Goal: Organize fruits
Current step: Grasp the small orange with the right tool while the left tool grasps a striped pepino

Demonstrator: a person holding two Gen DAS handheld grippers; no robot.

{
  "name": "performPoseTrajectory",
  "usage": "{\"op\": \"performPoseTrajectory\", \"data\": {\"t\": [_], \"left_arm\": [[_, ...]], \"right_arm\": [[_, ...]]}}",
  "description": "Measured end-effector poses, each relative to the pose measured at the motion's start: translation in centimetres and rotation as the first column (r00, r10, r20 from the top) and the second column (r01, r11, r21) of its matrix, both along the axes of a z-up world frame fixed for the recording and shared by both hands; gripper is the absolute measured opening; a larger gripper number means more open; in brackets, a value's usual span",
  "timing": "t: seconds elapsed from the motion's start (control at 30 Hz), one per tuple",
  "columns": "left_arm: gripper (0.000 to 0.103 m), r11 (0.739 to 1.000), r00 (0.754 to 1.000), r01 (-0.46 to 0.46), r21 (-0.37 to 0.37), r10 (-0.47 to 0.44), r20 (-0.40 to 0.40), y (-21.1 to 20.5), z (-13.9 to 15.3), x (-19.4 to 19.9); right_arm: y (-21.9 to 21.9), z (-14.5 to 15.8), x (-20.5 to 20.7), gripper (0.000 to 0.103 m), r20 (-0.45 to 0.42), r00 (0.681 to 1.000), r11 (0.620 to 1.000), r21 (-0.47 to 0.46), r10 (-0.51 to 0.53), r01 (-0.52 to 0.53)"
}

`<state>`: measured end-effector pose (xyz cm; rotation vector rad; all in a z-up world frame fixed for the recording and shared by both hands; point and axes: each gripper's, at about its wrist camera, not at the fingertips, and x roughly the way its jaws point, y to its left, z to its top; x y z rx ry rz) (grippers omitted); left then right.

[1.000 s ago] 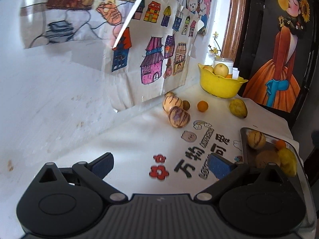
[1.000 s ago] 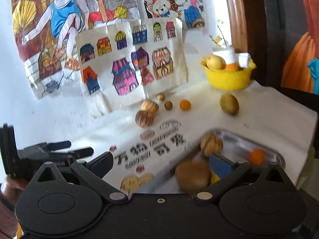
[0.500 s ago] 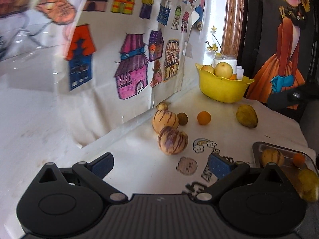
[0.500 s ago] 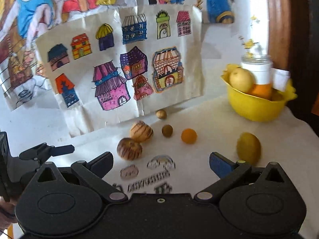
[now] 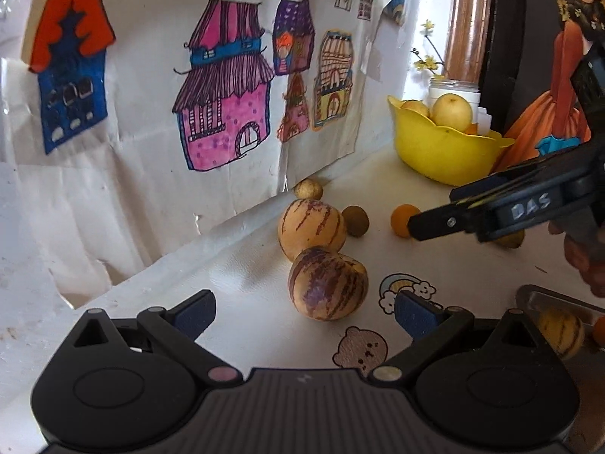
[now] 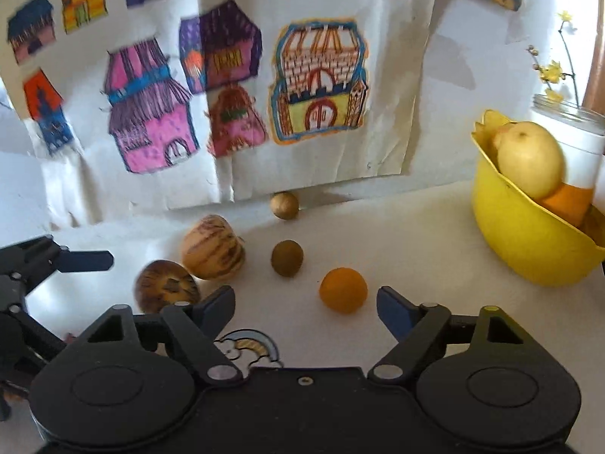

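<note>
Listing, largest item first:
Bench: white-covered bench (image 5: 245,325) printed with cartoon stickers, running along a wall.
Wall sheet: creased white paper sheet with coloured house drawings (image 6: 227,87), hanging down to the bench edge.
Left gripper: black two-finger left gripper (image 5: 302,312) with blue pads, jaws spread wide and holding nothing; the darker melon sits just ahead, between its fingers.
Right gripper: black two-finger right gripper (image 6: 305,307) with blue pads, jaws wide apart and empty; the orange lies just ahead, between its fingertips.
Bowl: yellow scalloped plastic bowl (image 6: 529,242) at the right rear of the bench, holding a pale yellow round fruit (image 6: 529,159) above an orange one.
Tray: grey metal tray (image 5: 559,300) at the right edge, with a striped fruit inside.
Darker melon: purple-striped cream melon (image 5: 327,283), touching the next.
Paler melon: cream melon with thin purple streaks (image 5: 312,229), nearer the wall.
Orange: small round orange (image 6: 343,289), apart from the melons.
Brown fruit: small brown round fruit (image 6: 287,258), beside the paler melon.
Tan fruit: small tan round fruit (image 6: 284,206), against the paper sheet.
</note>
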<state>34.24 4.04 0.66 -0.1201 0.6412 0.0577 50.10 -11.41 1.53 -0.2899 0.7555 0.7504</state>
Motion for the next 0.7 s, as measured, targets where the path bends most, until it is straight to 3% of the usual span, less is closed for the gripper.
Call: {"op": "performPoseTrajectory", "data": {"t": [0.13, 0.27, 0.7], "left_arm": [[0.100, 1.000, 1.000, -0.006, 0.000, 0.006, -0.007, -0.1, -0.3, 0.8], [0.093, 1.000, 1.000, 0.002, -0.006, -0.002, -0.018, -0.4, -0.6, 1.6], [0.067, 1.000, 1.000, 0.013, -0.022, -0.014, -0.024, -1.0, -1.0, 2.9]], "right_arm": [[0.5, -1.2, 1.4, 0.076, -0.007, 1.000, 0.999, -0.039, -0.021, 0.020], [0.6, -2.6, 2.5, 0.063, -0.018, 0.998, 0.997, -0.057, -0.058, 0.057], [1.1, -4.1, 3.7, 0.047, -0.020, 0.997, 0.997, -0.024, -0.077, 0.076]]}}
